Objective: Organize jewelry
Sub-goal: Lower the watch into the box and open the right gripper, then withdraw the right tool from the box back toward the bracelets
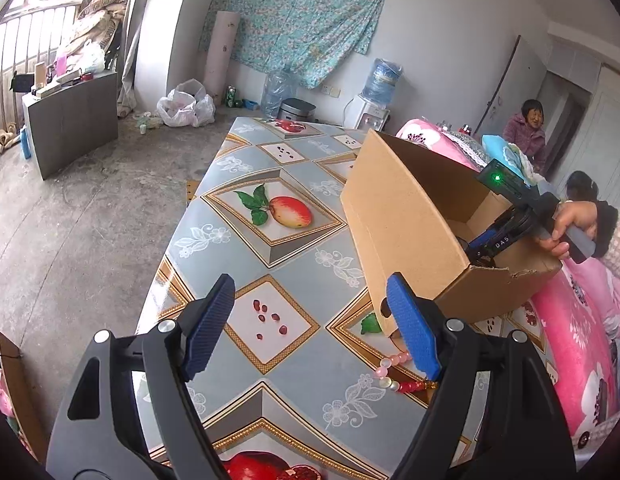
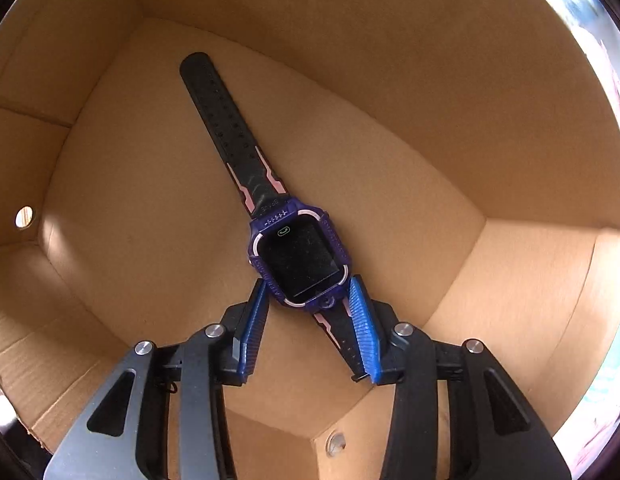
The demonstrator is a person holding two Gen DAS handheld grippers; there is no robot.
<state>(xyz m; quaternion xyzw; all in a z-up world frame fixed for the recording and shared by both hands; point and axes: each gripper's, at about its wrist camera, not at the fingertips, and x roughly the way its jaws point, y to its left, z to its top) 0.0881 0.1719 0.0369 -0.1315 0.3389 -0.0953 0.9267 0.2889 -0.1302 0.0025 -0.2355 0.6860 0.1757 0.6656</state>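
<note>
Cardboard box point(image 1: 406, 216) on the patterned worktop point(image 1: 245, 368), open top. Inside, flat on the box floor: watch point(image 2: 299, 258), strap running away from the right gripper point(image 2: 307, 312), near strap end between the fingers point(image 2: 362, 328), spread with no clear clamp; contact hard to judge. Outside, left gripper point(image 1: 310, 324) spread wide, empty. Bead bracelet point(image 1: 394, 372) just beside its right finger, lying crosswise, partly hidden behind it.
</note>
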